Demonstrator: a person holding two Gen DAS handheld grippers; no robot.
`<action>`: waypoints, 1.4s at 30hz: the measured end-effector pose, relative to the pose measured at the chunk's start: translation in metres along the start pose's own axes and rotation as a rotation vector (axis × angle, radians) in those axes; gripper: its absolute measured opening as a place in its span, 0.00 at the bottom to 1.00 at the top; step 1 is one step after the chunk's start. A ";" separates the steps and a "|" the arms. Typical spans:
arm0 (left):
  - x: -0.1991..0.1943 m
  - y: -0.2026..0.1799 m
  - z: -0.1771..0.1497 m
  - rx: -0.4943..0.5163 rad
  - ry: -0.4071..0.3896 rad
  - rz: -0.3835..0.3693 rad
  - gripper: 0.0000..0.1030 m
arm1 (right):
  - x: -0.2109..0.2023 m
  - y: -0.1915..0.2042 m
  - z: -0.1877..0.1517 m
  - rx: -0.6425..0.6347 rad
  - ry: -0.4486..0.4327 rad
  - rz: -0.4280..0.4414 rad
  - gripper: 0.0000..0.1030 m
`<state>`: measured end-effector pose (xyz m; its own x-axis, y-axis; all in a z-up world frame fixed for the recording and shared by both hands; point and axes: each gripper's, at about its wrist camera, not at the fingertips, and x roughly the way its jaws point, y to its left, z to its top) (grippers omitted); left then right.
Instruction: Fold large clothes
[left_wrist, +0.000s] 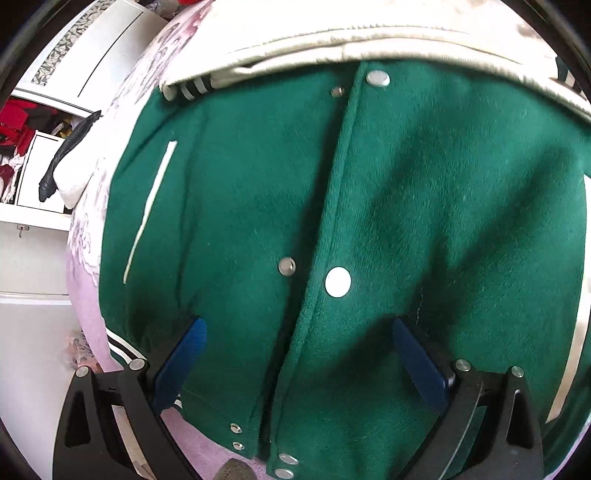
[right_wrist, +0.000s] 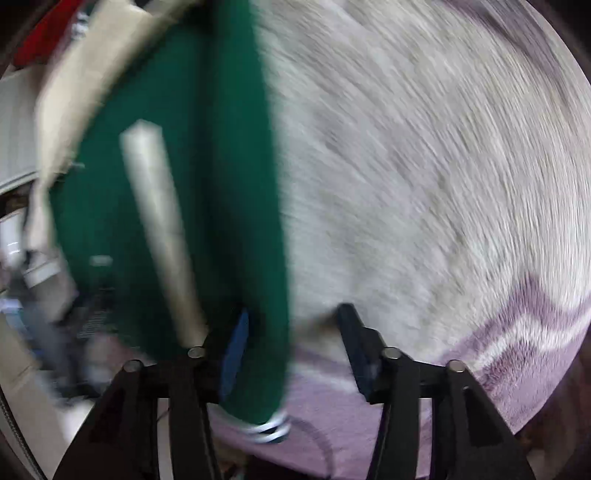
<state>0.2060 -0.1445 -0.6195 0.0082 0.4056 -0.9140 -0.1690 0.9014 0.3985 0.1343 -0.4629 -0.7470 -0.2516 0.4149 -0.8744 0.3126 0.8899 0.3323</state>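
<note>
A green varsity jacket (left_wrist: 369, 221) with silver snaps and cream sleeves (left_wrist: 351, 40) lies flat on a pink blanket (left_wrist: 86, 288). My left gripper (left_wrist: 299, 350) is open, its blue pads resting on the jacket either side of the snap placket near the striped hem. In the blurred right wrist view the jacket's right edge (right_wrist: 229, 184) with a cream pocket strip (right_wrist: 159, 221) lies against the blanket. My right gripper (right_wrist: 291, 332) is open, its left pad (right_wrist: 234, 354) on the green edge and its right finger over the blanket.
The pale pink and purple patterned blanket (right_wrist: 424, 184) covers the bed. White cabinets (left_wrist: 33, 266) and an open shelf with red clothes (left_wrist: 16, 125) stand at the left. A black garment (left_wrist: 66, 151) hangs over the bed's left edge.
</note>
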 end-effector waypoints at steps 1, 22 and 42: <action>0.000 0.003 0.000 -0.001 0.000 -0.002 1.00 | -0.002 -0.006 -0.003 0.023 -0.013 0.018 0.39; -0.053 0.006 -0.060 0.115 -0.060 0.093 1.00 | -0.008 0.038 -0.080 -0.089 0.073 -0.097 0.56; -0.088 -0.241 -0.161 0.583 -0.223 0.307 1.00 | -0.146 -0.137 -0.100 0.284 -0.153 -0.290 0.73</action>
<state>0.0873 -0.4221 -0.6471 0.2574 0.6205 -0.7408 0.3602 0.6498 0.6694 0.0365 -0.6268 -0.6297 -0.2345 0.1032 -0.9666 0.4938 0.8692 -0.0270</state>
